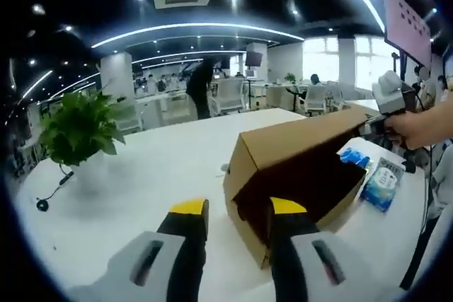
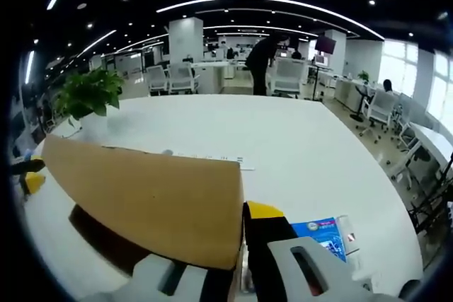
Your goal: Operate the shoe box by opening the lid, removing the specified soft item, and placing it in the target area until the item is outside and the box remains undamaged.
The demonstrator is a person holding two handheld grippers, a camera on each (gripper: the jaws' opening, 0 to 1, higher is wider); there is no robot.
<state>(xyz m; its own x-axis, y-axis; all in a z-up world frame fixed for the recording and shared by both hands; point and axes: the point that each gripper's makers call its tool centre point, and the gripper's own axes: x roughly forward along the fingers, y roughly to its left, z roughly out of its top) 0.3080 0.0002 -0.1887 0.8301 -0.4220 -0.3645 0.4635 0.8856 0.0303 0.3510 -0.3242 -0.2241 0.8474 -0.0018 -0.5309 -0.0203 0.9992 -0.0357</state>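
Observation:
A brown cardboard shoe box (image 1: 244, 175) stands on the white table (image 1: 156, 167), its dark inside facing me. Its lid (image 1: 304, 136) is lifted like a roof. My right gripper (image 1: 369, 129), held by a hand, is shut on the lid's far edge. In the right gripper view the lid (image 2: 148, 203) sits between the jaws of the right gripper (image 2: 244, 242); one yellow-tipped finger (image 2: 265, 211) shows and the other is hidden under the cardboard. My left gripper (image 1: 238, 207) is open right in front of the box mouth. Blue soft packs (image 1: 382, 185) (image 2: 322, 235) lie beside the box.
A potted green plant (image 1: 81, 129) (image 2: 88, 97) stands near the table's edge, with a black cable (image 1: 53, 192) beside it. A thin white strip (image 2: 212, 159) lies beyond the box. Office chairs, desks and a standing person (image 1: 200, 90) are far behind.

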